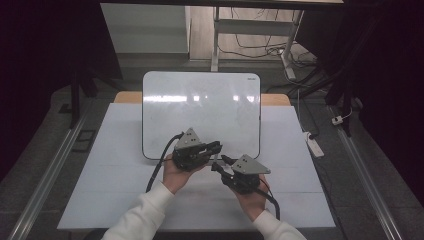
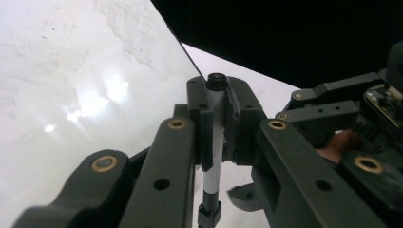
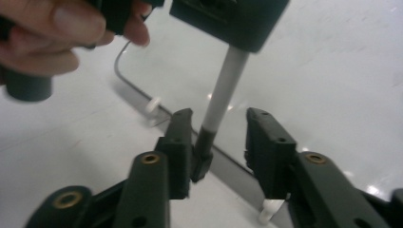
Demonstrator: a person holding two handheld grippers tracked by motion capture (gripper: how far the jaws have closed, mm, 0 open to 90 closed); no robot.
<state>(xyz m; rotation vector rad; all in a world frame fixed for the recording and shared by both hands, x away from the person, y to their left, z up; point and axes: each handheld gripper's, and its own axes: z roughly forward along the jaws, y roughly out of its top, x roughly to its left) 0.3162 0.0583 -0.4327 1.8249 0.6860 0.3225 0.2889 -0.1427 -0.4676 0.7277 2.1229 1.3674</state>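
Observation:
A marker with a white barrel (image 2: pixel 214 147) and black ends is clamped crosswise in my left gripper (image 2: pixel 218 95), which is shut on it. Its black cap (image 3: pixel 204 152) hangs down between the jaws of my right gripper (image 3: pixel 221 118), which stand open; the cap lies close against one jaw and well clear of the other. In the high view the left gripper (image 1: pixel 216 148) and right gripper (image 1: pixel 218 164) meet tip to tip over the near edge of a glossy whiteboard (image 1: pixel 200 110). Both grippers are held in a person's hands.
The whiteboard lies flat on a white table (image 1: pixel 115 165), propped on small white feet (image 3: pixel 153 104). Beyond the table stand the legs of a desk (image 1: pixel 216 45) with loose cables. A power strip (image 1: pixel 315 145) lies on the floor at the right.

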